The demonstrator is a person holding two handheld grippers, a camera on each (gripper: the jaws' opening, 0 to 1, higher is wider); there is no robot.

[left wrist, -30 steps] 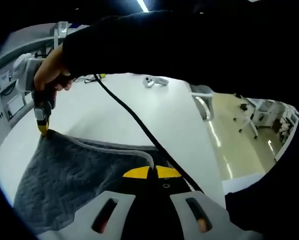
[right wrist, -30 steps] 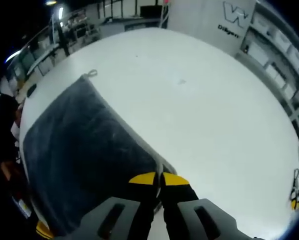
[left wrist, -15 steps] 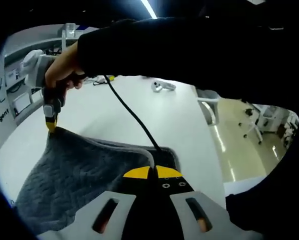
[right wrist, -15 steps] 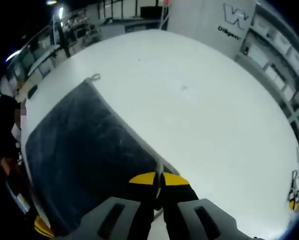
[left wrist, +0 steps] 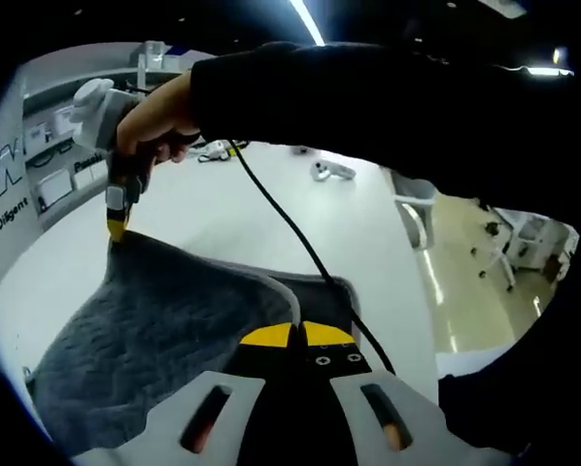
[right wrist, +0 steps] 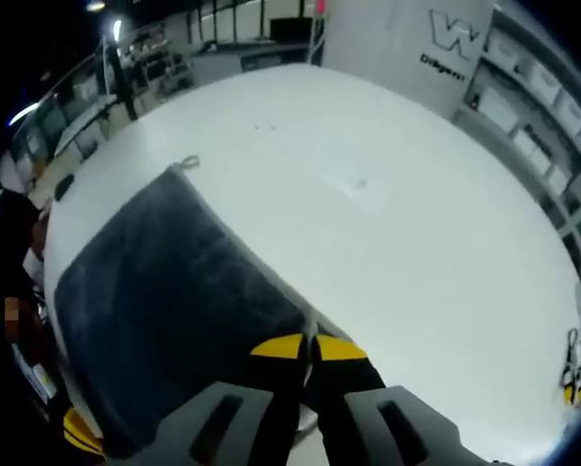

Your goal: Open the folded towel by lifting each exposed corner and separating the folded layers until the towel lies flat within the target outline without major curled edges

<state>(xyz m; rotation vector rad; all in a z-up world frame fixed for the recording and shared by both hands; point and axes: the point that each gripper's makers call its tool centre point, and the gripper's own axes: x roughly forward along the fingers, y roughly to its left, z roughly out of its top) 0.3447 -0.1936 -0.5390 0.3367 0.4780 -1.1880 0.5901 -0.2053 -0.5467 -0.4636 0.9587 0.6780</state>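
A grey quilted towel (left wrist: 164, 330) hangs spread between both grippers above the white table (left wrist: 242, 214). My left gripper (left wrist: 295, 335) is shut on one corner at the towel's pale hem. In the left gripper view a hand holds my right gripper (left wrist: 118, 229), which pinches the far corner. In the right gripper view the towel (right wrist: 164, 282) looks dark, with a small hanging loop (right wrist: 184, 163) at its far corner. My right gripper (right wrist: 310, 347) is shut on the towel's edge. The left gripper's yellow tip (right wrist: 77, 432) peeks in at the bottom left.
A black cable (left wrist: 290, 228) runs from the right gripper across the towel. Small tools (left wrist: 329, 172) lie at the table's far side, and a chair (left wrist: 417, 199) stands beyond its edge. A yellow-black item (right wrist: 572, 381) sits near the table's rim. A logo wall (right wrist: 446, 44) and shelves stand behind.
The right gripper has risen with its towel corner, as seen from the left gripper view. The towel hangs more spread and lifted between the two grippers. Both stay shut.
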